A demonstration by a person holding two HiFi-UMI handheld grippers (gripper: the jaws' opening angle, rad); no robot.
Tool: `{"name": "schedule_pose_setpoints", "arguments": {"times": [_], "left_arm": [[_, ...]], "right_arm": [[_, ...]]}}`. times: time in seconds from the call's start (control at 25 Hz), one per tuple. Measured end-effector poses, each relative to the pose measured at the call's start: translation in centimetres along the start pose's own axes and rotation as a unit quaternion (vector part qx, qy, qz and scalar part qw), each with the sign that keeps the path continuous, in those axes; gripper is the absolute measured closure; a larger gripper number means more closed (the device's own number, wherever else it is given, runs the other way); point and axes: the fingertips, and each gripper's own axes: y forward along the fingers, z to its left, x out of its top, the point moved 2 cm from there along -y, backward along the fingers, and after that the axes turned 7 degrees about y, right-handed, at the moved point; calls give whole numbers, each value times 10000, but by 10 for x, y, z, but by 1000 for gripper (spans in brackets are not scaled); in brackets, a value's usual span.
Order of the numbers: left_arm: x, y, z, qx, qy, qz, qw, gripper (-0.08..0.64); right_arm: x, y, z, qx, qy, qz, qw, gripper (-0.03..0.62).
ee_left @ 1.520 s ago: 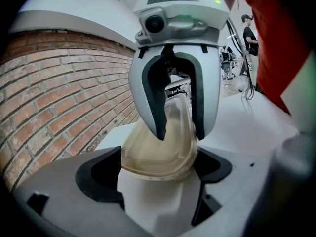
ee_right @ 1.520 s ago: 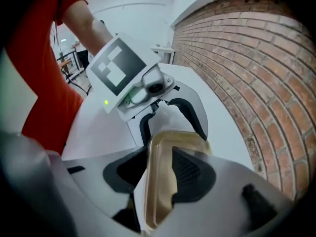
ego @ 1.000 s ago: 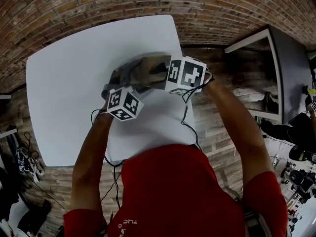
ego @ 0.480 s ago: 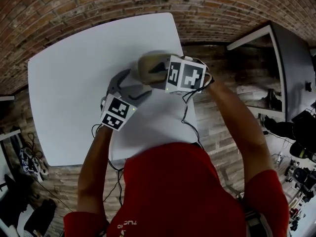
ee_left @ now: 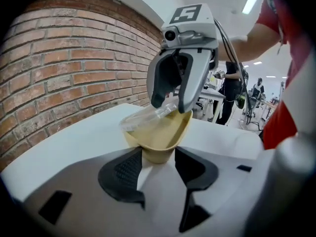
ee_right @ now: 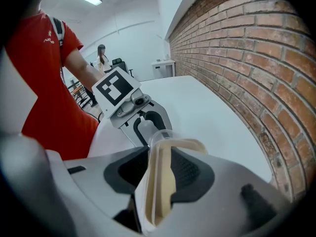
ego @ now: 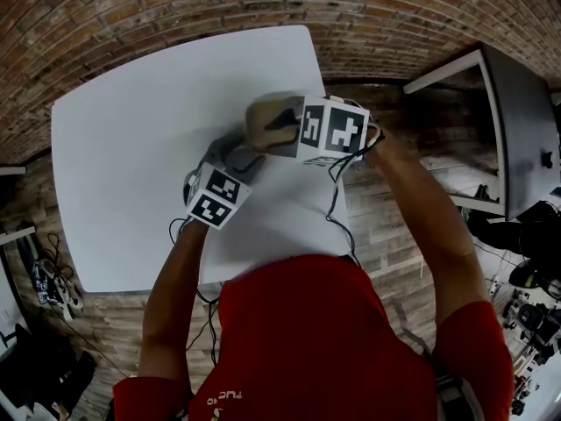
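Observation:
A beige bowl (ee_left: 159, 135) with a clear plastic lid (ee_left: 143, 119) is held in the air between both grippers, above the white table (ego: 131, 147). My right gripper (ee_left: 169, 105) is shut on the far rim and lid, which show edge-on between its pads (ee_right: 157, 191). My left gripper (ee_left: 158, 158) pinches the bowl's narrow base, both pads touching it. The lid sits tilted, lifted on the brick-wall side. In the head view the bowl (ego: 263, 121) lies between the two marker cubes. From the right gripper view the left gripper (ee_right: 147, 127) sits just behind the bowl.
A brick wall (ee_left: 59, 58) runs along the table's far side. Cables (ego: 335, 209) trail from the grippers over the table's near edge. A second table (ego: 517, 103) stands at the right. People and office chairs (ee_left: 229, 90) are far behind.
The bowl lay deep in the left jaws; the left gripper has slid back and narrowed onto its base. The right gripper has lifted and tipped the bowl.

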Motion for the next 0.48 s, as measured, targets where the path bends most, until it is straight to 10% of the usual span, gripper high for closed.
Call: {"name": "schedule_pose_setpoints", "arguments": {"times": [0.48], "left_arm": [[0,6,1,167,-25,5,9999,358]], "right_arm": [[38,-48,-36,-427,-349,-328,9979,536]]}}
